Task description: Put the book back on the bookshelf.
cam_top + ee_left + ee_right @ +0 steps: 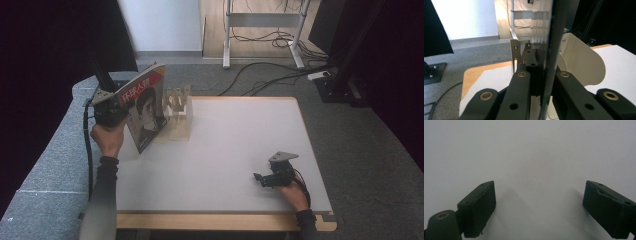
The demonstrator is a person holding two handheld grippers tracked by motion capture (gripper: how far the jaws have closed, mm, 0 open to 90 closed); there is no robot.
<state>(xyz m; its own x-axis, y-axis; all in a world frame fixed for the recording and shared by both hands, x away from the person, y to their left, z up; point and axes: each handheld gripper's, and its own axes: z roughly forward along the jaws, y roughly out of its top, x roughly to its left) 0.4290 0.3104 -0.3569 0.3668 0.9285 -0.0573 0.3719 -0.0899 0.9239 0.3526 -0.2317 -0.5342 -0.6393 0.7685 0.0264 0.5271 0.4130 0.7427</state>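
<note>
Here, upper left of the high view: a magazine (146, 106) held upright, pinched by the left tongs (116, 105), just beside a wooden rack (179, 112). Lower right: right tongs (262, 179) spread wide over the white bench (225, 145).

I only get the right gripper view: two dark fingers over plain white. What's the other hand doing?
Observer: The left gripper holds a magazine upright at the table's far left.
Operator: Gripped properly?
Observer: Yes, in the left gripper view its fingers are shut on the magazine's edge.
Operator: Anything near it?
Observer: A pale slotted rack stands just beside the magazine.
Operator: And my gripper?
Observer: The right gripper sits low over the bare table near its front right, fingers apart, holding nothing.
</note>
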